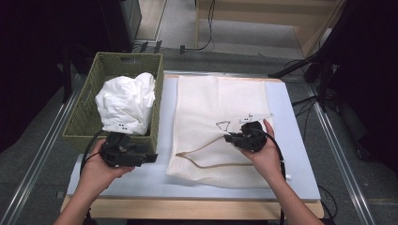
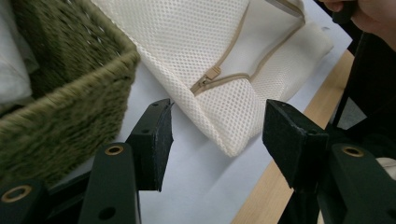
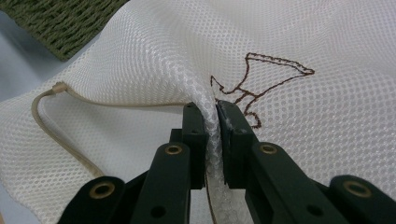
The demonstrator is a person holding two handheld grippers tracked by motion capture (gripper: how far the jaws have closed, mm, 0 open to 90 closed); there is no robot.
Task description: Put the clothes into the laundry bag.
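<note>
A cream mesh laundry bag [image 1: 211, 108] lies flat on the pale board, its tan zipper [image 1: 206, 157] partly undone along the near left side. My right gripper [image 1: 234, 137] is shut on a pinched fold of the mesh [image 3: 210, 109], just beside a brown stitched mark [image 3: 266, 79]. My left gripper [image 1: 141, 154] hovers off the bag's near left corner, open, with nothing between its fingers [image 2: 217, 121]. Beyond it I see the zipper pull [image 2: 205, 79]. A crumpled white cloth [image 1: 126, 103] is heaped in the green woven basket [image 1: 84, 117].
The pale board [image 1: 291, 140] rests on a wooden table whose front edge [image 1: 187, 208] runs close to the person. The basket's wall [image 2: 70, 93] stands close to the left gripper. Black stands and cables [image 1: 324, 70] crowd the right.
</note>
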